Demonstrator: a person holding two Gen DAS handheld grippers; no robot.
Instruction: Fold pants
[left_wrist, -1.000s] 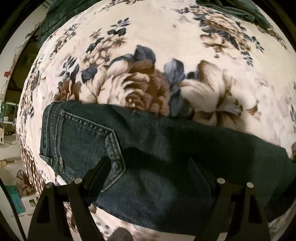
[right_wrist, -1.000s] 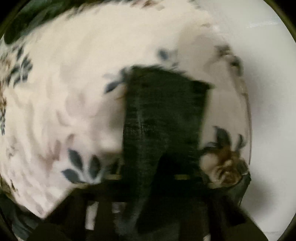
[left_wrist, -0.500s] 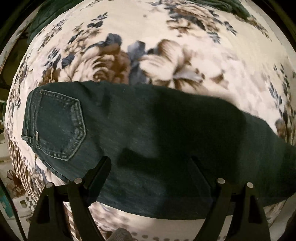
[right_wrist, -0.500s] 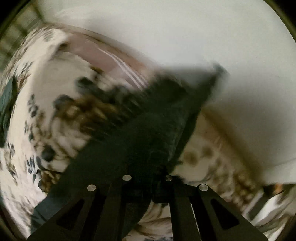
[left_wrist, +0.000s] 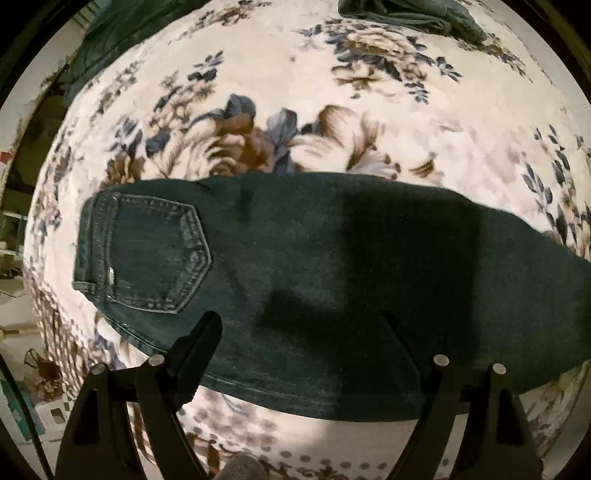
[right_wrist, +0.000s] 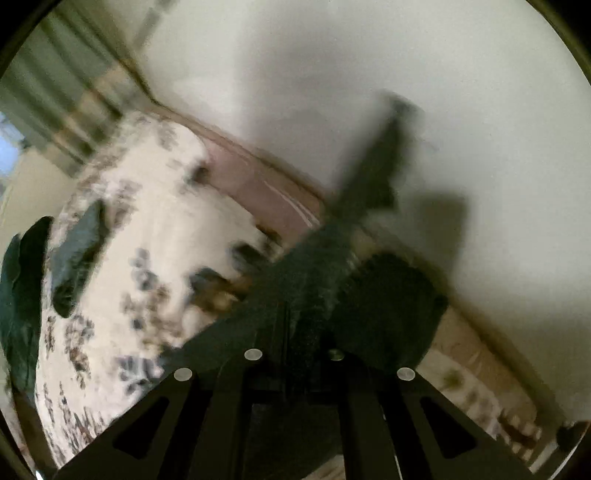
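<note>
Right gripper (right_wrist: 295, 354) swung further up since half second ago, leg end of pants (left_wrist: 332, 266) clamped, now lifted against wall. Blanket (left_wrist: 369, 122) underneath pants, waist and pocket (left_wrist: 162, 254) flat. Left gripper (left_wrist: 299, 339) spread wide, hovering above near hem, empty. Lengthwise fold looks done; crosswise fold underway, unfinished.

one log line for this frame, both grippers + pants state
task: fold pants | left gripper: open, above pants lying on floral blanket | right gripper: shut on pants, leg end lifted | right view blurred
</note>
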